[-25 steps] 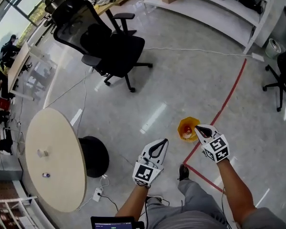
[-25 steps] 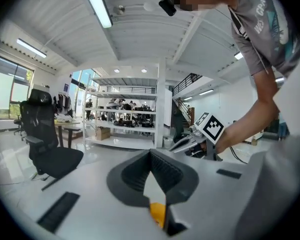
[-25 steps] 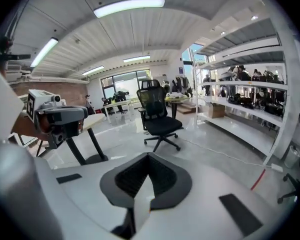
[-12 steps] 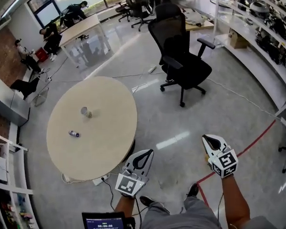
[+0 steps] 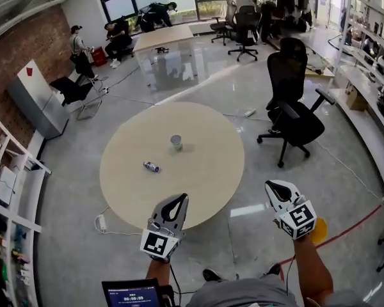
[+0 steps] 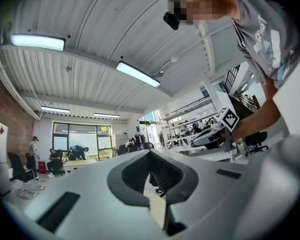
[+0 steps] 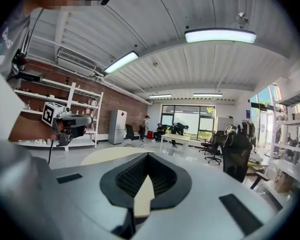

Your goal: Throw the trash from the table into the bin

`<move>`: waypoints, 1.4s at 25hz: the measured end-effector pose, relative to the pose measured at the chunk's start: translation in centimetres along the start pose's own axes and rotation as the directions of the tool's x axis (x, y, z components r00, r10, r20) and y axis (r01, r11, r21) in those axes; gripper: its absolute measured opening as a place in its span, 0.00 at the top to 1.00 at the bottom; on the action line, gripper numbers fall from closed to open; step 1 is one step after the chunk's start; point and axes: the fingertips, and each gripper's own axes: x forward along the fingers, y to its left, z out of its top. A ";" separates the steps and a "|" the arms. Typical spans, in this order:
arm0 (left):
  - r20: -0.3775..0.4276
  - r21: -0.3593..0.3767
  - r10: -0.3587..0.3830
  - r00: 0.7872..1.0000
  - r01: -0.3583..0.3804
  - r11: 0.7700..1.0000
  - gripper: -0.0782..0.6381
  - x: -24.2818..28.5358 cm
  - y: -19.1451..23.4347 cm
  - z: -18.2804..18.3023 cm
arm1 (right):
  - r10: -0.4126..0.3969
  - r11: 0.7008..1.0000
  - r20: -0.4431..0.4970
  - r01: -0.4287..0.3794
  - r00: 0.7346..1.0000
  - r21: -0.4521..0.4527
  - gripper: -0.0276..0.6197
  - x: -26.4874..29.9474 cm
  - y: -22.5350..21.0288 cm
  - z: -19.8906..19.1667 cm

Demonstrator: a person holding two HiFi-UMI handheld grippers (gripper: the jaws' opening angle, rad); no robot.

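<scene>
trash, two pieces, lies on the round table [image 5: 205, 184] left of centre in the head view: a small crushed-looking container [image 5: 151, 166] and, just up and right of it, an upright cup [image 5: 176, 142]. the two sit apart, well in from the near rim, so a reach across the tabletop is judged necessary.

left gripper [image 5: 178, 199], lower centre, overlaps the table's near edge in the picture and points toward the trash. its own view shows the jaws pressed together with nothing between them. judgement: it is carried closed for travel only and must spread before any pickup.

right gripper [image 5: 272, 186], lower right, hangs over bare floor beside the table, jaws likewise pressed together and empty.

bin [image 5: 319, 230], orange, shows only as a sliver behind the right gripper's marker cube, on the floor well apart from the table. each piece will need carrying across to it.

task judged at the approach step: neither visible piece is picked up yet.
</scene>
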 end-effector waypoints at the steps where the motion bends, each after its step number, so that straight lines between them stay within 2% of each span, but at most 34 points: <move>1: -0.008 0.010 0.019 1.000 -0.019 1.000 0.83 -1.5 1.5 0.2 | 0.017 1.000 0.010 -0.017 1.000 -0.010 0.95 1.3 1.6 1.1; 8: 0.032 0.038 0.157 0.987 -0.158 0.987 0.83 -10.2 10.0 1.5 | 0.187 0.979 0.036 -0.183 0.982 -0.091 0.95 10.2 11.9 6.1; 11: 0.016 0.041 0.217 0.976 -0.218 0.975 0.83 -12.6 13.2 0.7 | 0.255 0.961 0.032 -0.249 0.966 -0.120 0.95 14.9 14.8 7.0; 16: -0.010 0.047 0.274 0.962 -0.273 0.961 0.83 -14.5 17.7 -1.0 | 0.372 0.921 0.012 -0.367 0.928 -0.129 0.95 23.8 19.2 8.0; 19: -0.012 0.038 0.314 0.950 -0.313 0.949 0.83 -13.6 20.1 -1.6 | 0.458 0.880 -0.022 -0.456 0.889 -0.132 0.95 29.3 20.7 7.7; 21: -0.040 0.024 0.341 0.939 -0.340 0.940 0.83 -12.6 22.2 -2.8 | 0.511 0.848 -0.056 -0.514 0.858 -0.126 0.95 33.4 21.3 7.1; 25: -0.133 -0.025 0.384 0.914 -0.390 0.920 0.83 -9.8 26.9 -8.8 | 0.582 0.797 -0.135 -0.596 0.802 -0.102 0.94 42.4 22.0 3.7; 28: -0.217 -0.072 0.405 0.888 -0.428 0.901 0.83 -7.0 29.6 -13.8 | 0.631 0.755 -0.215 -0.654 0.745 -0.050 0.78 48.5 22.2 0.1; 31: -0.221 -0.112 0.410 0.885 -0.441 0.890 0.83 -3.6 32.2 -16.9 | 0.660 0.720 -0.299 -0.694 0.690 -0.011 0.74 54.5 22.3 -3.3; 35: -0.258 -0.146 0.407 0.876 -0.452 0.880 0.83 -2.2 35.5 -21.0 | 0.668 0.696 -0.399 -0.717 0.628 0.036 0.64 61.2 24.4 -8.0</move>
